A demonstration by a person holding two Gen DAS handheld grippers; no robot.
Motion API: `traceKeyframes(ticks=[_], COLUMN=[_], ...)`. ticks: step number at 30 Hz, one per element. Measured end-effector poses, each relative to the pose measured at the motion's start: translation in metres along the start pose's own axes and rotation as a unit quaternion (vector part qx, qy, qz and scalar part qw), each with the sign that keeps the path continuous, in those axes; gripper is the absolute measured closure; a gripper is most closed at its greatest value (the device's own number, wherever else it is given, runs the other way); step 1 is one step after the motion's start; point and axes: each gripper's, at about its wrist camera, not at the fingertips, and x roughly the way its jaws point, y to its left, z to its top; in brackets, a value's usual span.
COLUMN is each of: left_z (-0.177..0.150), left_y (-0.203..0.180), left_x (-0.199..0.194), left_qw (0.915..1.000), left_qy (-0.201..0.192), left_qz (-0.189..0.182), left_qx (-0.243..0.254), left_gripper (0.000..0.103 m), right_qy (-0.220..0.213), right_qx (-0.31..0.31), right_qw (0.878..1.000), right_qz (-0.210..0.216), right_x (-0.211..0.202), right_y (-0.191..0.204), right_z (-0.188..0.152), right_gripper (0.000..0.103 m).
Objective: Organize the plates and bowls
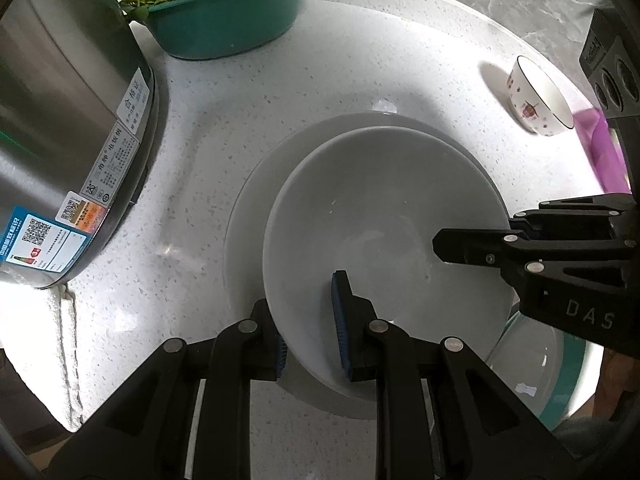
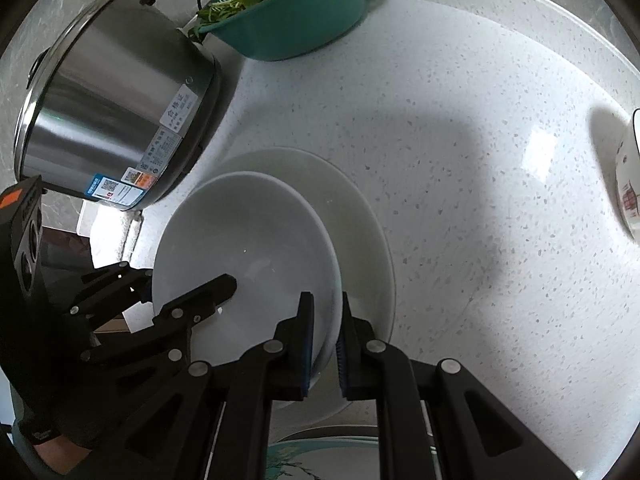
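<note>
The left gripper (image 1: 314, 330) is black plastic with 2 blue ribbed pads (image 1: 340, 328) and silver rivets; beside it, the matching right gripper (image 2: 324, 344) carries raised "DAS" lettering. A black glove (image 2: 52, 412) covers the left hand.

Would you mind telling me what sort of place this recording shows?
Most likely a home kitchen counter: a speckled white countertop holds a stainless steel electric cooker, a teal colander of leafy greens, and white plates being stacked.
</note>
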Motion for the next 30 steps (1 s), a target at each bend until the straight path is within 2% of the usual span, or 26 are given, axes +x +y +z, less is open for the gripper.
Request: traceKeyframes(ticks=[7, 16, 18, 20, 21, 25, 27, 30], left_z=[-0.004, -0.016, -0.017, -0.019, -0.020, -0.018, -0.015, -0.015], left_y=[0.001, -0.001, -0.002, -0.005, -0.007, -0.018, -0.017, -0.009], left_x=[-0.001, -0.005, -0.006, -0.008, -0.010, -0.024, -0.030, -0.036], left_qw=[0.9999, 0.9998, 0.9998, 0.9998, 0.9997, 0.9989, 0.9986, 0.9985], left_qy=[-0.012, -0.018, -0.018, -0.019, -0.022, -0.043, -0.051, -0.054], left_qz=[-0.001, 0.002, -0.001, -0.003, -0.004, -0.006, 0.000, -0.003], left_qx=[-0.010, -0.012, -0.012, -0.007, -0.003, 0.019, 0.015, 0.000], left_gripper=[0.084, 0.082, 0.079, 0.073, 0.063, 0.011, 0.000, 0.000], right_qy=[-0.007, -0.008, -0.006, -0.004, -0.004, 0.000, 0.001, 0.002], right_qx=[-0.024, -0.028, -0.026, -0.025, -0.023, -0.026, -0.026, -0.027], right_qw=[0.999, 0.999, 0.999, 0.999, 0.999, 0.999, 0.999, 0.999], right_qz=[-0.029, -0.032, -0.031, -0.031, -0.031, -0.035, -0.035, -0.033], right_x=[0.003, 0.007, 0.008, 0.006, 0.006, 0.006, 0.007, 0.005], right_y=[0.008, 0.011, 0.010, 0.009, 0.009, 0.008, 0.008, 0.006], right_z=[-0.002, 0.001, 0.002, 0.003, 0.003, 0.006, 0.007, 0.009], right_gripper=[0.091, 0.093, 0.094, 0.094, 0.095, 0.096, 0.097, 0.096])
